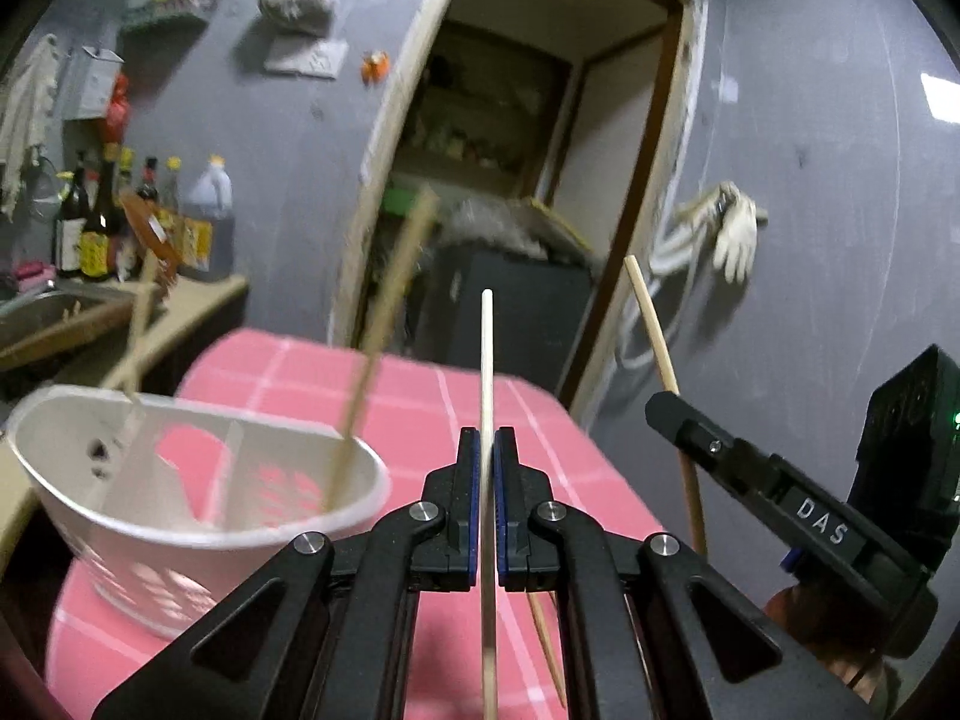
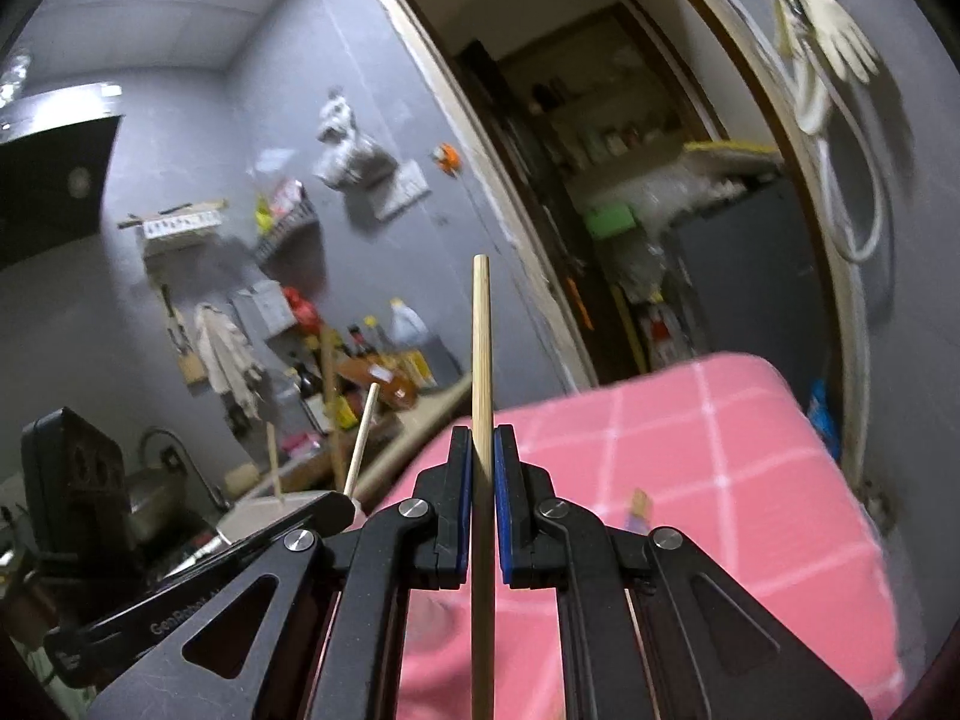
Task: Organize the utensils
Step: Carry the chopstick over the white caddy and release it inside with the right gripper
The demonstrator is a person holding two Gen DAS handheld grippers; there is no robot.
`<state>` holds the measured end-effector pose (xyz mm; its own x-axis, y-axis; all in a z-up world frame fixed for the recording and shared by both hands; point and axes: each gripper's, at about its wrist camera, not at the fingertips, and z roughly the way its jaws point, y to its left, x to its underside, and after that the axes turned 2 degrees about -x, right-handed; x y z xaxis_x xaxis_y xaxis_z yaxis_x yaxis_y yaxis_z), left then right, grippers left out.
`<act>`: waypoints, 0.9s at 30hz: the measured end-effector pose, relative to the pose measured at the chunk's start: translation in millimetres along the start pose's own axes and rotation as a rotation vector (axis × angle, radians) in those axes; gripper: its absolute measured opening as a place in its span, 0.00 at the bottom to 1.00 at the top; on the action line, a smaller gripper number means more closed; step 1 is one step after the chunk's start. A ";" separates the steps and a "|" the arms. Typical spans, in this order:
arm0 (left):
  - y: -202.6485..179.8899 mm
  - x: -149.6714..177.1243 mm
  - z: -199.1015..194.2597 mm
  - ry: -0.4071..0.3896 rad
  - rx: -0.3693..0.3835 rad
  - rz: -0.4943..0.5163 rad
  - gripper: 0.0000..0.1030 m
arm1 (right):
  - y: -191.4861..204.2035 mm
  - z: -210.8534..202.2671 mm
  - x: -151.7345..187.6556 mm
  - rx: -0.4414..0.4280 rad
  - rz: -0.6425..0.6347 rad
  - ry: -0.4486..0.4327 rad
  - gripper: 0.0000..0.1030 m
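My left gripper [image 1: 487,438] is shut on a pale chopstick [image 1: 487,348] that stands nearly upright above the pink checked table [image 1: 420,384]. Left of it sits a white slotted utensil holder [image 1: 180,480] with two blurred chopsticks [image 1: 384,324] leaning out of it. My right gripper [image 2: 480,435] is shut on a darker bamboo chopstick [image 2: 480,336], also upright. In the left wrist view the right gripper [image 1: 666,414] sits at the right with its chopstick [image 1: 651,324]. The right wrist view shows the left gripper [image 2: 336,507] low on the left, in front of the holder [image 2: 270,507]. Another chopstick [image 1: 546,648] lies on the cloth.
A counter at the left carries sauce bottles [image 1: 108,222] and a sink [image 1: 42,312]. An open doorway [image 1: 510,180] to a cluttered storeroom lies beyond the table. Gloves and a hose [image 1: 735,234] hang on the grey wall. A small object [image 2: 639,507] lies on the cloth.
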<state>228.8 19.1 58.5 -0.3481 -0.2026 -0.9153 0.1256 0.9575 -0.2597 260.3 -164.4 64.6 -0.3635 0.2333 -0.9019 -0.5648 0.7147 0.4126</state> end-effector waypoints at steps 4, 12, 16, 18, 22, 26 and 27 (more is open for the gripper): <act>21.6 -16.8 -21.3 -0.080 -0.030 -0.006 0.02 | 24.0 21.3 -9.1 -0.056 -0.015 -0.030 0.05; 80.8 -47.7 -41.5 -0.177 -0.109 -0.034 0.02 | 57.1 60.3 -18.5 -0.134 -0.008 -0.099 0.05; 112.6 -60.1 -48.7 -0.237 -0.155 -0.057 0.02 | 71.5 76.1 -21.3 -0.155 -0.007 -0.172 0.05; 128.3 -65.7 -50.8 -0.275 -0.180 -0.071 0.02 | 76.5 79.5 -21.8 -0.156 -0.008 -0.216 0.05; 156.5 -73.8 -50.2 -0.318 -0.203 -0.126 0.02 | 81.3 81.2 -21.0 -0.137 -0.026 -0.314 0.05; 173.1 -75.4 -45.7 -0.346 -0.210 -0.171 0.02 | 82.4 81.6 -13.8 -0.100 -0.050 -0.378 0.05; 175.0 -74.0 -43.8 -0.351 -0.215 -0.172 0.02 | 81.8 81.8 -10.8 -0.090 -0.057 -0.388 0.05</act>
<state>235.9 210.7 94.3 -0.0055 -0.3849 -0.9229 -0.1156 0.9170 -0.3818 278.6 -54.5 97.6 -0.0328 0.4386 -0.8981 -0.6450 0.6771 0.3542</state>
